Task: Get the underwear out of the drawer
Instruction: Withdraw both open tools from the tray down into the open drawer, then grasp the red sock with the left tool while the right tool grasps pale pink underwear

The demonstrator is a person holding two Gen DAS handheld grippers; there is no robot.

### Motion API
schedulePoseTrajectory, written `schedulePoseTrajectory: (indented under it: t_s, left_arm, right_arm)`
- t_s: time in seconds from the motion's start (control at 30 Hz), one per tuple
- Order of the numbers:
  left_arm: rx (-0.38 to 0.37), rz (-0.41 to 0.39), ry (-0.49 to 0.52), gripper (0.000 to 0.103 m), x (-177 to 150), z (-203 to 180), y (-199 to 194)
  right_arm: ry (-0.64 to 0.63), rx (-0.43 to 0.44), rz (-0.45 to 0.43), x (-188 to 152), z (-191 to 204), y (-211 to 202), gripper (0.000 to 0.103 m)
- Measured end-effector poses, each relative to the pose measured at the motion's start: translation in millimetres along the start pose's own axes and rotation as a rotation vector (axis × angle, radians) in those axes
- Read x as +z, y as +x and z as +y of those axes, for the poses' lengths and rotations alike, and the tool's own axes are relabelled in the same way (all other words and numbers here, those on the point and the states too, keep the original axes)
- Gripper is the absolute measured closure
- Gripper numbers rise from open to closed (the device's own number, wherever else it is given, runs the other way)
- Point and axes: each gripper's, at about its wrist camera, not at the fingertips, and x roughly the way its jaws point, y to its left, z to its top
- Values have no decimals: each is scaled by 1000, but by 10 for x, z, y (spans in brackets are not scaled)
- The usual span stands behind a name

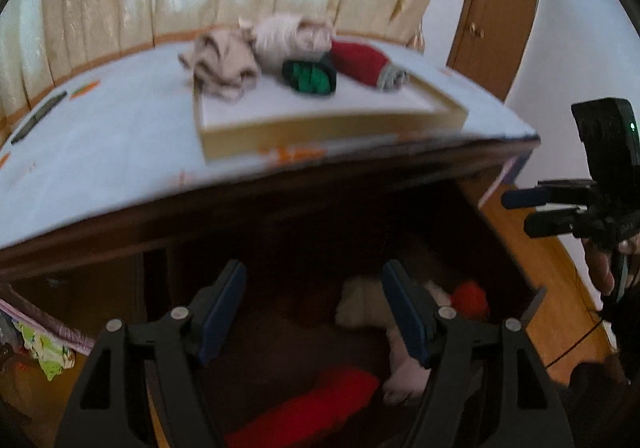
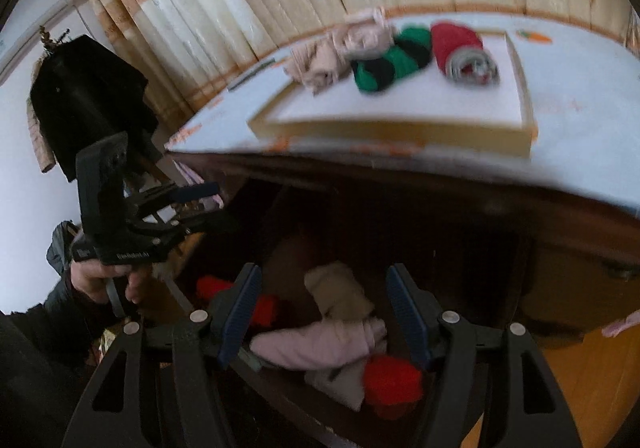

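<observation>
Both grippers are angled down into the open drawer [image 2: 400,248], under the front edge of the dresser top [image 1: 100,152].

Right gripper [image 2: 324,312]: jaws spread, nothing pinched. The pale pink underwear [image 2: 316,348] lies in the drawer directly between and just below the pads. Its long axis looks crosswise to the fingers, running left pad to right pad, though the motion blur makes that hard to be sure of. A beige piece [image 2: 340,292] sits just behind it, deeper in the drawer. A red piece [image 2: 394,384] touches its near right end. Another red piece [image 2: 236,296] is off to the left, partly behind the left pad.

Left gripper [image 1: 314,312]: jaws also spread and empty. Only dark drawer interior shows between its pads. A red garment [image 1: 308,408] lies below them at the near end of the drawer. A whitish heap [image 1: 360,308] sits beside the right pad, with a red ball [image 1: 470,298] further right.

The right gripper is the closer one to a grab. The pink piece is already framed between its pads, while the left would have to shift sideways first.

On the dresser top, a shallow tray [image 1: 320,136] holds rolled pieces already out (beige, green/black, red).

Writing: a small white mark on the left gripper body in the right wrist view, too blurred to read. No other labels are legible.
</observation>
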Motion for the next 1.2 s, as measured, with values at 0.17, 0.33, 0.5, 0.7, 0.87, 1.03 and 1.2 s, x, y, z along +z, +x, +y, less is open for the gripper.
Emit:
schedulePoseTrajectory:
  t_s: [0.17,0.33,0.5,0.7,0.87,1.03,1.2]
  left_arm:
    - [6,107,43,32,-236,38,128]
    - [3,222,117,32,-431,-17,256]
    - [-27,322,161,32,-552,-25,351]
    - [-62,421,147,32,-611,90,490]
    - [-120,483,139,32,-618,109,562]
    - [-161,529,165,31,-608,67,607]
    - [-167,580,205,31,-639,-7,669]
  right_arm:
    - [10,-21,83,-247,-71,191,36]
    - [-8,-35,152,-355,-80,386,36]
    - [-45,-46,201,-380,-13,586,36]
    - [-79,-58,234,-427,23,724,36]
    - [-107,-82,253,-389,11,765,36]
    - [-155,-115,267,-385,26,793,36]
    - [-161,-110,269,-389,-1,817,36]
